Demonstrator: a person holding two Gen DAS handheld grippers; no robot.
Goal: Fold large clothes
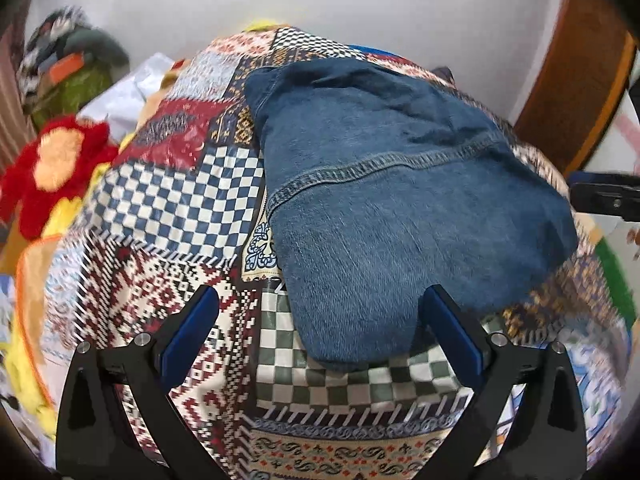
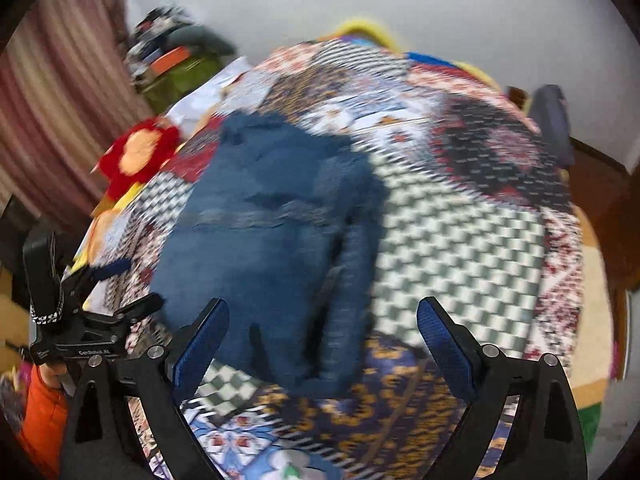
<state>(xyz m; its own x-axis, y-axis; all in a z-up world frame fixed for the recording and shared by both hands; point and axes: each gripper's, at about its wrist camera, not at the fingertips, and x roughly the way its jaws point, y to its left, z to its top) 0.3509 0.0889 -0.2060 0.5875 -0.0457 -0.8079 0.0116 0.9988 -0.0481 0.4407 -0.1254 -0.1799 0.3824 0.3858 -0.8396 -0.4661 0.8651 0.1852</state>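
Observation:
A folded blue denim garment [image 1: 396, 184] lies on a patchwork bedspread [image 1: 168, 200]. In the left wrist view my left gripper [image 1: 320, 312] is open, its jaws wide on either side of the garment's near rounded end, holding nothing. In the blurred right wrist view the same denim [image 2: 260, 240] lies left of centre on the bedspread [image 2: 460, 240]. My right gripper [image 2: 322, 318] is open and empty above the garment's near edge. The left gripper [image 2: 80, 320] shows at the left edge of the right wrist view, and the right gripper [image 1: 608, 196] at the right edge of the left wrist view.
A red and orange plush flower [image 1: 56, 160] lies at the bed's left side, also in the right wrist view [image 2: 140, 152]. A pile of clothes and a green bag [image 1: 72, 76] sits by the white wall. A wooden door frame [image 1: 576, 92] stands at right.

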